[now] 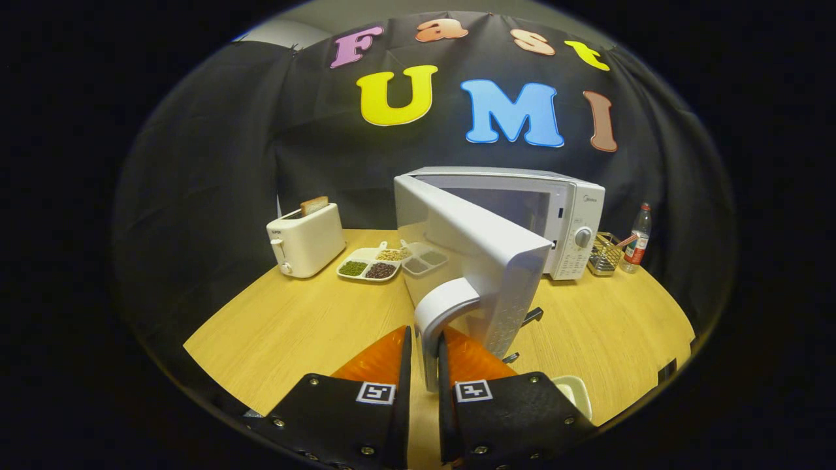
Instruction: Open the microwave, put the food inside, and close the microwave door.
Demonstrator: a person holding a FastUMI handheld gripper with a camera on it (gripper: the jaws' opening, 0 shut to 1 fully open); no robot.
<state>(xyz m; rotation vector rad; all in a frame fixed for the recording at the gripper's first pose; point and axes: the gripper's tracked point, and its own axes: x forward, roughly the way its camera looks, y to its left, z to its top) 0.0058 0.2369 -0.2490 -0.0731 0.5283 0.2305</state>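
A white microwave [562, 215] stands at the back of the wooden table [294, 326]. Its door [477, 261] is swung wide toward me, edge on, with the cavity open behind it. My gripper [424, 356] is shut on the door's white handle [439, 320], one finger pressing on each side of the handle bar. A white dish's rim [578, 391] pokes out just right of my right finger; what lies in it is hidden.
A white toaster [305, 239] with a bread slice stands at the back left. Beside it lies a divided tray [369, 263] of beans. Right of the microwave sit a wire basket [604, 254] and a bottle [639, 238].
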